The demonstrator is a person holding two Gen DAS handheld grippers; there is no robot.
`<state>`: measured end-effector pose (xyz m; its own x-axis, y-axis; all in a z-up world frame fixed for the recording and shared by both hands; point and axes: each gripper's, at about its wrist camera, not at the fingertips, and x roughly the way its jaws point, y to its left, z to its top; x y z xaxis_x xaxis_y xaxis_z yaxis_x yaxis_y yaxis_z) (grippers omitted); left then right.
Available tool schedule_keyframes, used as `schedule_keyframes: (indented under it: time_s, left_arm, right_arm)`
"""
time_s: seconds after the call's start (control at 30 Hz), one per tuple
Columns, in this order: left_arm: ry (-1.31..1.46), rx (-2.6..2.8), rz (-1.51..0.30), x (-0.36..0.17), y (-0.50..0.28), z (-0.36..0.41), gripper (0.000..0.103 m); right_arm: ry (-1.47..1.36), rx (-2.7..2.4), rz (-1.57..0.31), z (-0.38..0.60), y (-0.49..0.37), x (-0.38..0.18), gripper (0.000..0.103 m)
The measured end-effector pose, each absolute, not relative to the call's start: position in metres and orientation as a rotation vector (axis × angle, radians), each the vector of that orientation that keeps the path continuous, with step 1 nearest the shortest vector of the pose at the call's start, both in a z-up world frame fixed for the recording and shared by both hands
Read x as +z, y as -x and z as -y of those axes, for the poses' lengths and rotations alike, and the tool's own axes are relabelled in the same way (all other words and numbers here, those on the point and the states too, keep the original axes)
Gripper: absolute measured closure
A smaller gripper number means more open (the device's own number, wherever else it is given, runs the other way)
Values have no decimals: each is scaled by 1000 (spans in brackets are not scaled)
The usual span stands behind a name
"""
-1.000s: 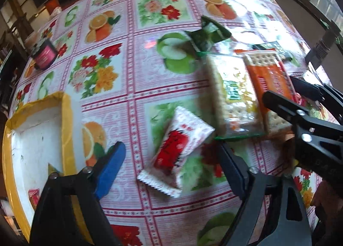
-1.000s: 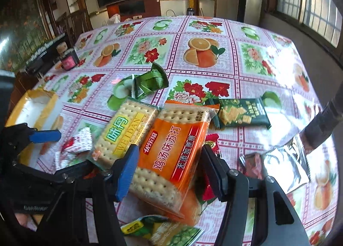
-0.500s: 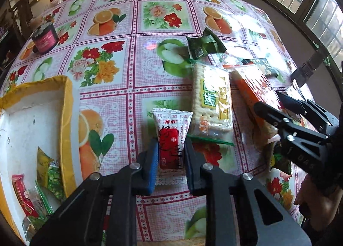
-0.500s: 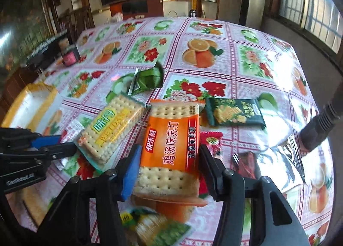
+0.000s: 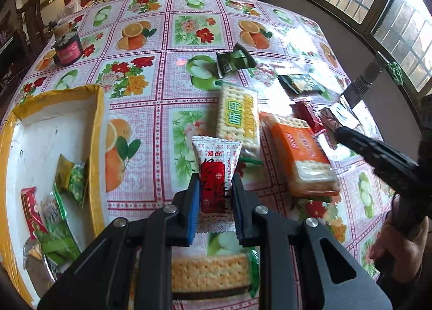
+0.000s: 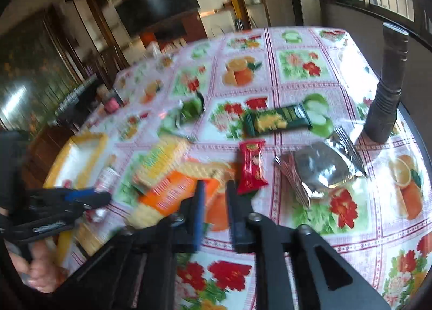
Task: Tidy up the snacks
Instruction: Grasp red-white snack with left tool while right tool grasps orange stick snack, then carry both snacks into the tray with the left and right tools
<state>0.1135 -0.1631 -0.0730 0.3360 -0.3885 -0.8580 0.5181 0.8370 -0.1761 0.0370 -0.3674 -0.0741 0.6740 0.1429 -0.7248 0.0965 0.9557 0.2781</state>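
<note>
A: Left wrist view first, taking the yellow-rimmed tray [image 5: 97, 132] as the landmark. What lies in it?

B: Several small snack packets [image 5: 71, 180], green and red, bunched at its near end. Far beyond the tray, near the far left edge of the bench [image 5: 167, 110], stands a dark jar [image 5: 67, 47] with a pink label.

A: And to the right of the tray?

B: The left gripper [image 5: 214, 196] has its jaws clenched on a white and red packet [image 5: 216, 167], which stands clear of the flowered cloth. Under the gripper lies another cracker pack [image 5: 210, 269]. Further right of the tray comes a yellow cracker pack [image 5: 239, 118] lying flat, then an orange cracker pack [image 5: 302, 159] just beside it. A crumpled green wrapper [image 5: 235, 63] and a dark green packet [image 5: 301, 83] sit beyond those.

A: Right wrist view?

B: Blurred. The tray [image 6: 89, 153] shows at the left, with the left gripper [image 6: 89, 198] just near of it. The right gripper [image 6: 214, 202] is well right of the tray. Its jaws have just been closing and stand narrow around the near corner of the orange cracker pack [image 6: 172, 194], but I cannot tell whether the pads press on it. A red packet [image 6: 251, 167] lies just right of the jaws, then a silver foil bag [image 6: 321, 169], with a black post [image 6: 388, 83] behind it.
</note>
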Motion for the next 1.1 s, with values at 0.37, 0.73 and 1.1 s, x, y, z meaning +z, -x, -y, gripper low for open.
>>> schedule_keyframes:
  time_s: [0.37,0.73,1.1]
  left_arm:
    - [-127,-612,-1049,-60,-94,155,79]
    - [-85,-603,-1057,-61,-98,139,79]
    - [-88,-614,-1004,-38,-78,134,79]
  right_arm:
    - [-153,-18,-985,306,-85,-91,39]
    - [-203,55,-922,314,-63,-93,84]
    - [-362,183,-757,323,-23,-46,84]
